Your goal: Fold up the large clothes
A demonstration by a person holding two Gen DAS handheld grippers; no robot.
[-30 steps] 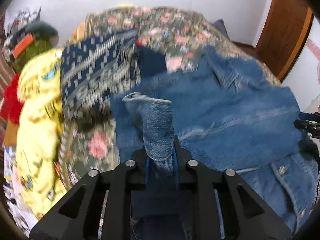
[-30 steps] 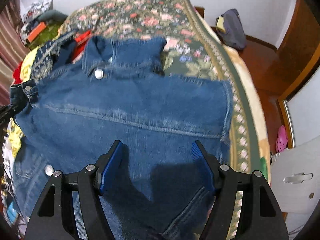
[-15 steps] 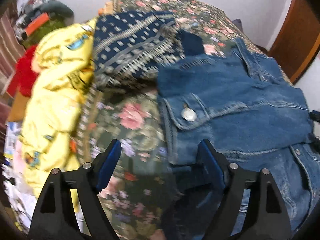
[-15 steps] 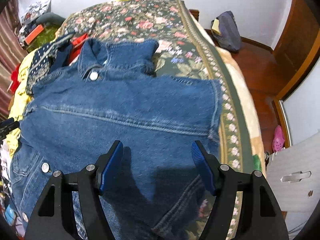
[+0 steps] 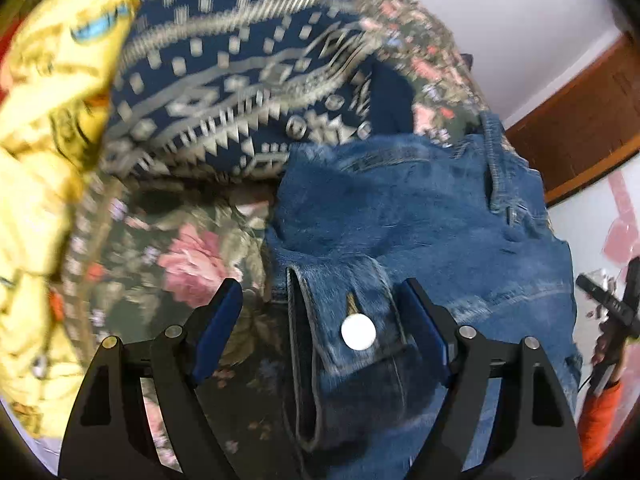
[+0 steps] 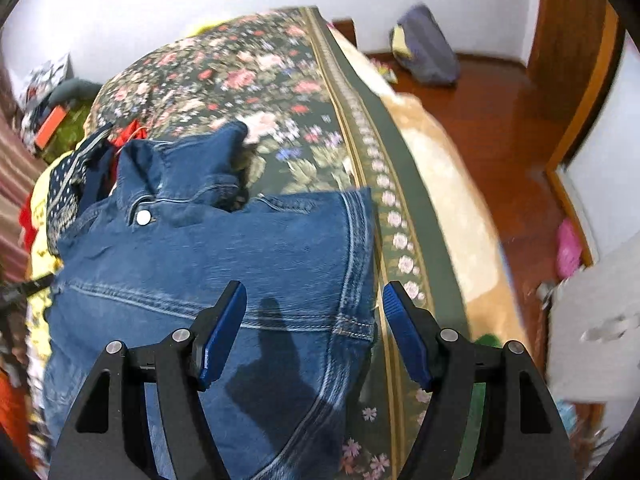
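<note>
A blue denim jacket (image 6: 224,252) lies spread on the floral bedspread (image 6: 256,76), collar at the far end. In the left wrist view the jacket (image 5: 420,216) fills the right half, and its buttoned cuff (image 5: 356,320) lies between the jaws. My left gripper (image 5: 320,316) is open and low over that cuff, not closed on it. My right gripper (image 6: 314,332) is open and empty above the jacket's right edge, near a seam.
A navy patterned cloth (image 5: 240,92) and a yellow garment (image 5: 44,132) lie left of the jacket. The bed's right edge (image 6: 400,216) drops to a wooden floor (image 6: 504,128) with a grey bag (image 6: 424,48). A white cabinet (image 6: 592,320) stands at right.
My left gripper let go of the denim sleeve, opened, and moved down close over the cuff. My right gripper stayed open and shifted right towards the jacket's edge.
</note>
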